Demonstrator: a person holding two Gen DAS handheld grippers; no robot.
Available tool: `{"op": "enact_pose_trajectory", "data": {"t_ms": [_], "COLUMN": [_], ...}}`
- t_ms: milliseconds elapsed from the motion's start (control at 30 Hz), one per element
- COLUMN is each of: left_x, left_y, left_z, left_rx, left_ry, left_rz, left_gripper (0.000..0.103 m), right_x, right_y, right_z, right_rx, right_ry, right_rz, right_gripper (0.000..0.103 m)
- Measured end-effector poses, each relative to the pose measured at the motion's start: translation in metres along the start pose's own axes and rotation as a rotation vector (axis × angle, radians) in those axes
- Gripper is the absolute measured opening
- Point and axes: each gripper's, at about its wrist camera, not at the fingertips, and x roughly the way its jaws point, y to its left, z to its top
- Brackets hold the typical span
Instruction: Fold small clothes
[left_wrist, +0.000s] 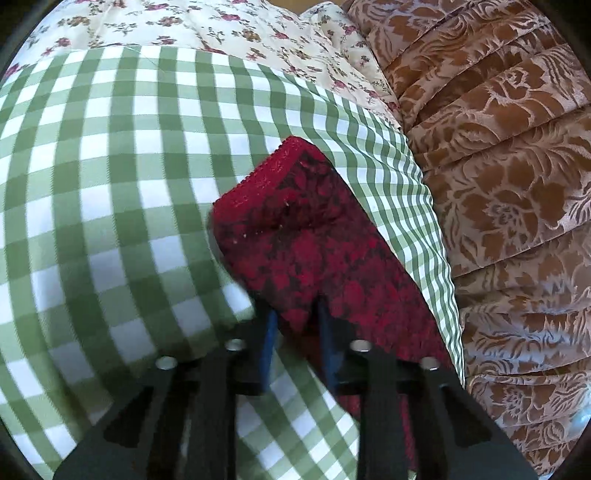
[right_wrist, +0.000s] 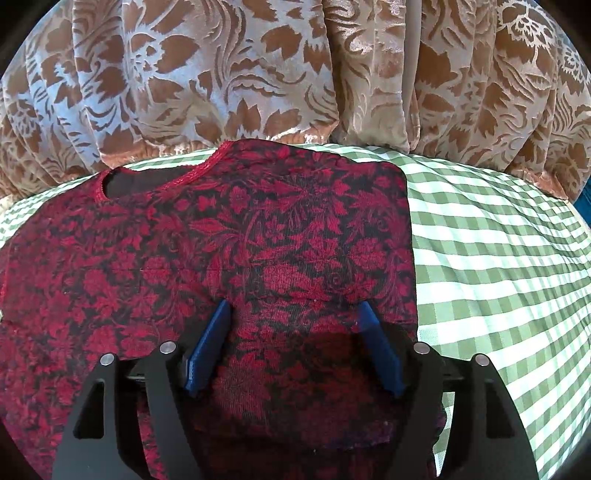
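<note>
A small red garment with a black floral pattern lies on a green-and-white checked cloth. In the left wrist view my left gripper (left_wrist: 295, 314) is shut on a part of the garment (left_wrist: 314, 240), a sleeve with a red trimmed cuff, and holds it up off the cloth (left_wrist: 110, 166). In the right wrist view the garment's body (right_wrist: 229, 236) lies flat with its round neckline at the upper left. My right gripper (right_wrist: 293, 310) is open, its blue fingers (right_wrist: 210, 343) spread over the garment's middle.
A brown and beige floral curtain (right_wrist: 258, 74) hangs just behind the checked cloth (right_wrist: 498, 258); it also shows in the left wrist view (left_wrist: 509, 184). A cream sheet with small flowers (left_wrist: 221, 26) lies beyond the checked cloth.
</note>
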Motion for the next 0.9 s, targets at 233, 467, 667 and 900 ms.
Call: {"op": "enact_pose_trajectory", "data": {"t_ms": [233,467,667,900], "left_x": [-0.042,-0.097,-0.071,-0.019], "left_y": [-0.065,-0.186,-0.255,-0.272], "left_z": [-0.024,-0.129,-0.260,-0.358], "left_rx": [0.204,0.552,0.813,1.003], "left_ry": [-0.071,-0.057,0.115,0.252], "left_rz": [-0.084,-0.318,-0.367,-0.228], "left_gripper": [0.010,0.010,0.010,0.021], "right_x": [0.000,0.000,-0.001,-0.001], "right_y": [0.000,0.000,-0.003,-0.006], "right_z": [0.000,0.001,0.001,0.001], "right_rx": [-0.002,0.001,0.021,0.041], "right_ry": [0.000,0.000,-0.003,-0.001], "right_rz": [-0.001,0.003,0.021,0.054], "right_gripper": [0.072,0.072,0.073,0.076]}}
